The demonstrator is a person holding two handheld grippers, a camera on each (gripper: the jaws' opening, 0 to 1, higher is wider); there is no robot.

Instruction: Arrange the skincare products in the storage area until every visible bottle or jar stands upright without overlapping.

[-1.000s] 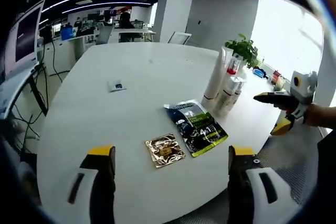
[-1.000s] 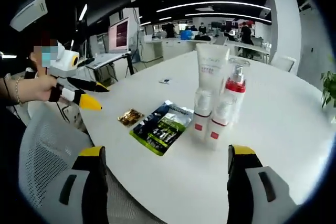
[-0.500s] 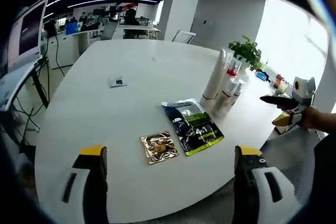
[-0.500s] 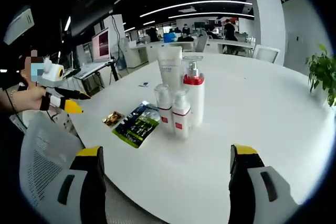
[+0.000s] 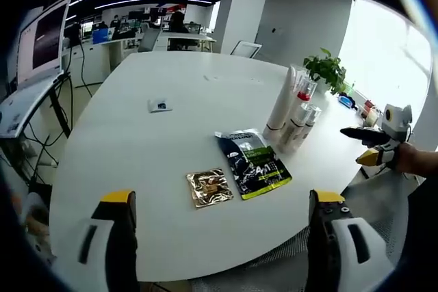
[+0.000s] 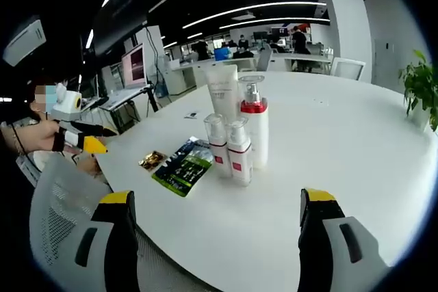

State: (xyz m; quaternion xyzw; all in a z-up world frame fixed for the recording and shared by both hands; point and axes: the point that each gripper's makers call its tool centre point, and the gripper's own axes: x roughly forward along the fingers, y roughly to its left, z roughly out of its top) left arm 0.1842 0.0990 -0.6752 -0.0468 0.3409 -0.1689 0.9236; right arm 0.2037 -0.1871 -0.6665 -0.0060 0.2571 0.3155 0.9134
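A large round white table (image 5: pixel 171 128) carries the skincare products; in the right gripper view they stand upright in a tight cluster near the table's middle: a tall white tube (image 6: pixel 223 94) at the back, a white pump bottle with a red collar (image 6: pixel 255 128) just beside it, and two small clear-capped bottles (image 6: pixel 217 144) (image 6: pixel 239 150) in front, side by side and touching or nearly so; in the left gripper view the same cluster (image 5: pixel 293 111) sits toward the far right of the table, before a green potted plant (image 5: pixel 327 70). Flat on the table near the bottles lies a dark green sachet (image 5: pixel 253 164); just beside it lies a smaller gold foil sachet (image 5: pixel 209 187), apart from the bottles; a small white packet (image 5: pixel 159 106) lies well apart, farther across the table.

The left gripper (image 5: pixel 222 200) hangs over the near table edge, its yellow-tipped jaws spread wide with nothing between them; the right gripper (image 6: pixel 215 200) likewise stands wide apart and empty, held short of the bottles; in the left gripper view it appears beyond the table's right edge, held in a hand (image 5: pixel 404 158), and whether its jaws are parted there cannot be told. A mesh office chair (image 6: pixel 65 217) stands at the table's edge; desks and monitors fill the office behind.
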